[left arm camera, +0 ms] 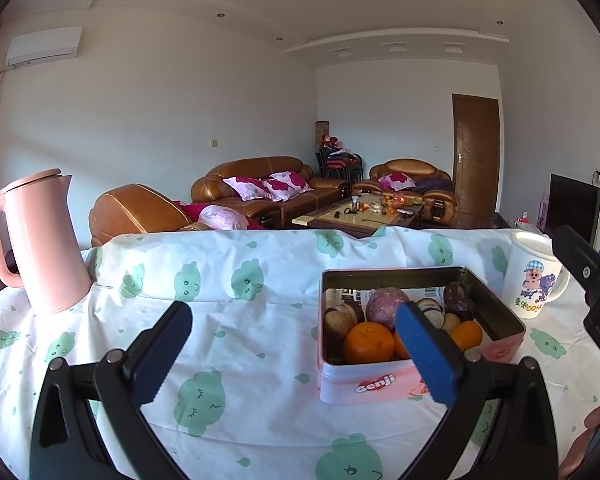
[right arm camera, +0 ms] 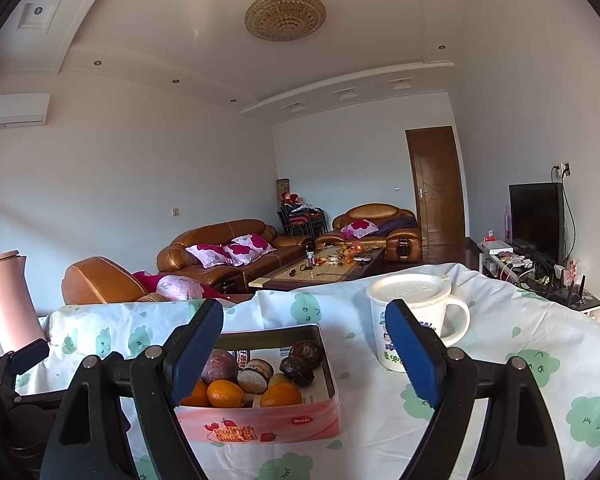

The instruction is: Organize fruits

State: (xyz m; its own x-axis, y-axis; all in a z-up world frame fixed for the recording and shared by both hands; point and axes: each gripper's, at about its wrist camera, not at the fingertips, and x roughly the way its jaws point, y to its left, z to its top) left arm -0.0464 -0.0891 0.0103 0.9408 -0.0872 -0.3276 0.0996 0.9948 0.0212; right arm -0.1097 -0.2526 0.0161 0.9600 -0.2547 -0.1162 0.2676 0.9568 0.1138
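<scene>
We're hovering both grippers over the cloth [left arm camera: 260, 360], and nearest us the left gripper [left arm camera: 292, 352] is standing spread with nothing between its blue pads. The right gripper [right arm camera: 304, 354] is gaping wide too, empty, low in front of the tin [right arm camera: 260, 424]. Just beyond the fingers, the tin is sitting on the table, holding the fruit: oranges [left arm camera: 368, 342] at the near wall, a purple passion fruit [left arm camera: 386, 306] behind them, darker wrinkled ones [right arm camera: 300, 360] toward the back. We're reckoning the oranges are light, firm and a little slick, so we'd be taking one across its widest middle with a gentle squeeze; the wrinkled ones look softer and easier to bruise. Farther right, the mug [right arm camera: 412, 320] is standing lidded; far left, the pink kettle [left arm camera: 40, 240] is waiting at the table's edge.
</scene>
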